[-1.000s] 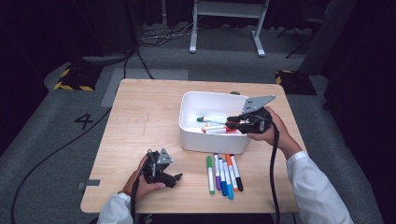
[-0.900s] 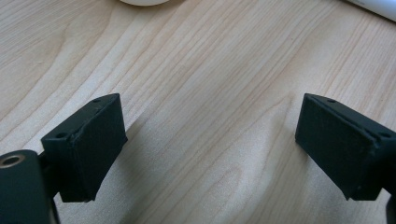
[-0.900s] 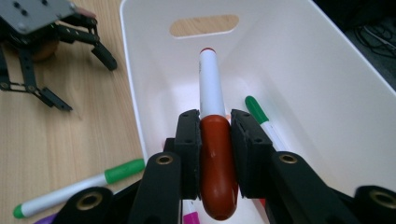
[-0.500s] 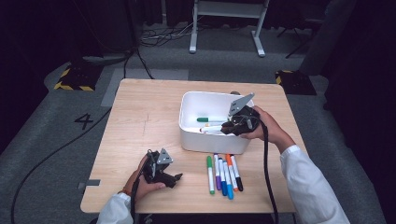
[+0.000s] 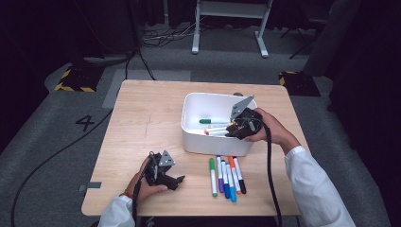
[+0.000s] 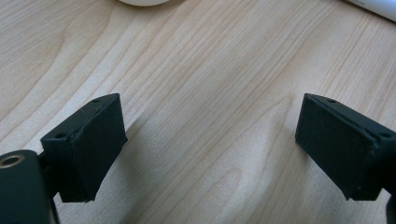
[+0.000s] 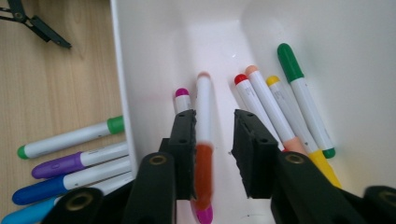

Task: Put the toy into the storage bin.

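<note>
Nearest the person, the left gripper [image 5: 176, 180] rests on the pale wooden table [image 5: 142, 123], short of the white rectangular plastic bin [image 5: 194, 142], its jaws spread wide over bare wood and holding nothing. Between it and the bin lies a row of loose coloured markers [image 5: 226, 176]. Inside the bin, the right gripper [image 7: 214, 135] has just been opening; a blurred white marker with an orange cap [image 7: 204, 140] lies between the parted jaws, unpressed, beside other markers [image 7: 280, 109].
</note>
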A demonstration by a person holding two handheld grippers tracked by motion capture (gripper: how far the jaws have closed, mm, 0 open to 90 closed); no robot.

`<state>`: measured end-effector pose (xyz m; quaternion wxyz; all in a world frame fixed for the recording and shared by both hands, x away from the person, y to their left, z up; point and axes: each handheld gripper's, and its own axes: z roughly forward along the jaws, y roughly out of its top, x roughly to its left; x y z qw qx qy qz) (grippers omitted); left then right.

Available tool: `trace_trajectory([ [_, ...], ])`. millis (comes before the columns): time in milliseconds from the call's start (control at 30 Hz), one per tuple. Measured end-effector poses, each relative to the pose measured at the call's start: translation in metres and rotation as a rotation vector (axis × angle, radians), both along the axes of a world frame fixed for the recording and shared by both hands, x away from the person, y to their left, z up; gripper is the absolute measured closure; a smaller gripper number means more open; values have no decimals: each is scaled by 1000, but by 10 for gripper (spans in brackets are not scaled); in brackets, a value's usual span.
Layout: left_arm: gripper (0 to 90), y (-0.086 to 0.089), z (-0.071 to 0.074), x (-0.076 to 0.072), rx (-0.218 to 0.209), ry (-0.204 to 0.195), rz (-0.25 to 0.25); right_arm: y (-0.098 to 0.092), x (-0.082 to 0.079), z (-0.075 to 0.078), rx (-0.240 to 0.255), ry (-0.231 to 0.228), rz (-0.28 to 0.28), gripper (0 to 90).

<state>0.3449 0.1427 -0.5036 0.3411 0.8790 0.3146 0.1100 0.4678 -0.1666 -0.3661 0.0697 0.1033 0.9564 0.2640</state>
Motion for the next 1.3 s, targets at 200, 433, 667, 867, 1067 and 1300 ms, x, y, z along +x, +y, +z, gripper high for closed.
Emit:
trace_trajectory([
  [200, 87, 0, 0, 0, 1, -1, 0, -4, -1, 4, 16, -32, -53, 529],
  [433, 87, 0, 0, 0, 0, 1, 0, -17, -4, 13, 113, -108, -170, 365],
  [667, 88, 0, 0, 0, 0, -3, -1, -42, -19, 28, 242, -197, -255, 278],
  [867, 89, 0, 0, 0, 1, -3, -1, -71, -41, 36, 295, -261, -313, 251],
  [1067, 88, 0, 0, 0, 1, -4, -2, -107, -71, 33, 315, -334, -383, 245],
  [1300, 88, 0, 0, 0, 0, -4, -2, -137, -102, 8, 281, -362, -453, 240],
])
